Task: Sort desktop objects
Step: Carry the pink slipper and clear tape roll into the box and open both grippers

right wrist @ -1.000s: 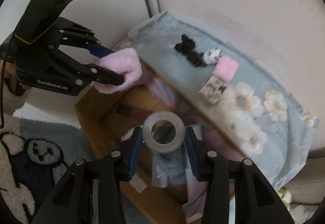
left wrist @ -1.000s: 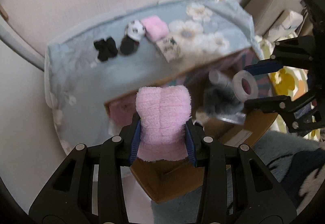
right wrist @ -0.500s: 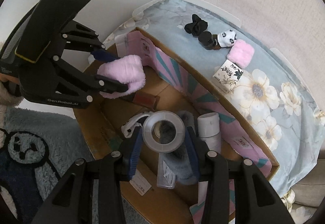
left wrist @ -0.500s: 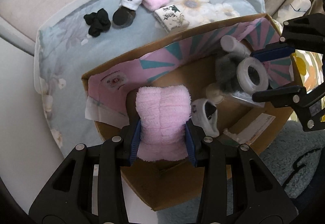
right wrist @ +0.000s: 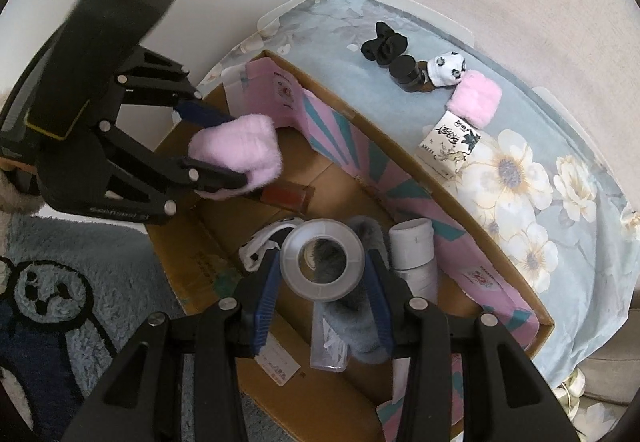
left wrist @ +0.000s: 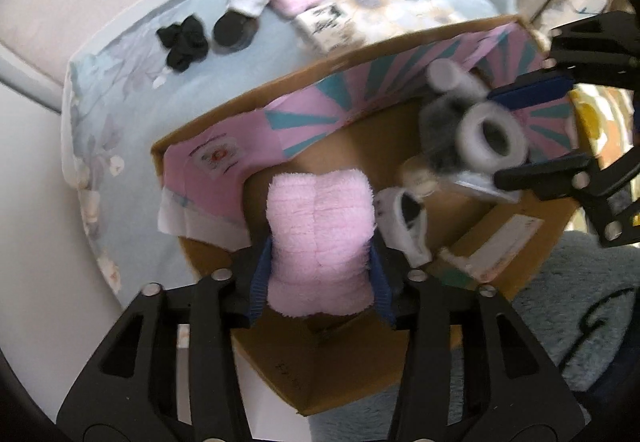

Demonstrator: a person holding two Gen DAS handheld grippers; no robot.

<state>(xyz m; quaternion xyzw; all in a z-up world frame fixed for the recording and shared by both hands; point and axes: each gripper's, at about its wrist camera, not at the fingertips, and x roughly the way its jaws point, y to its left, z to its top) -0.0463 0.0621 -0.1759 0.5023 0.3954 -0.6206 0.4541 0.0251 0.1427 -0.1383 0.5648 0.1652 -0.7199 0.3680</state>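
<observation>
My left gripper (left wrist: 320, 266) is shut on a fluffy pink towel roll (left wrist: 320, 238) and holds it inside the open cardboard box (left wrist: 280, 93), near its left end; it also shows in the right wrist view (right wrist: 236, 157). My right gripper (right wrist: 322, 274) is shut on a clear tape roll (right wrist: 322, 260) over the box's right half, seen in the left wrist view (left wrist: 494, 135) too. On the floral-clothed table (right wrist: 520, 169) lie a black sock bundle (right wrist: 383, 41), a black jar (right wrist: 406, 71), a panda sock (right wrist: 446, 69), a second pink towel (right wrist: 474, 99) and a printed packet (right wrist: 448, 143).
Inside the box lie a white bottle (right wrist: 412, 254), a grey fuzzy item (right wrist: 360, 322), a black-and-white sock (right wrist: 264, 246), a clear plastic case (right wrist: 328, 346) and a brown block (right wrist: 286, 195). A blue fluffy rug (right wrist: 60, 302) covers the floor beside the box.
Both grippers have come down over the box with their loads still held. The pink towel and the tape roll now sit lower, within the box opening.
</observation>
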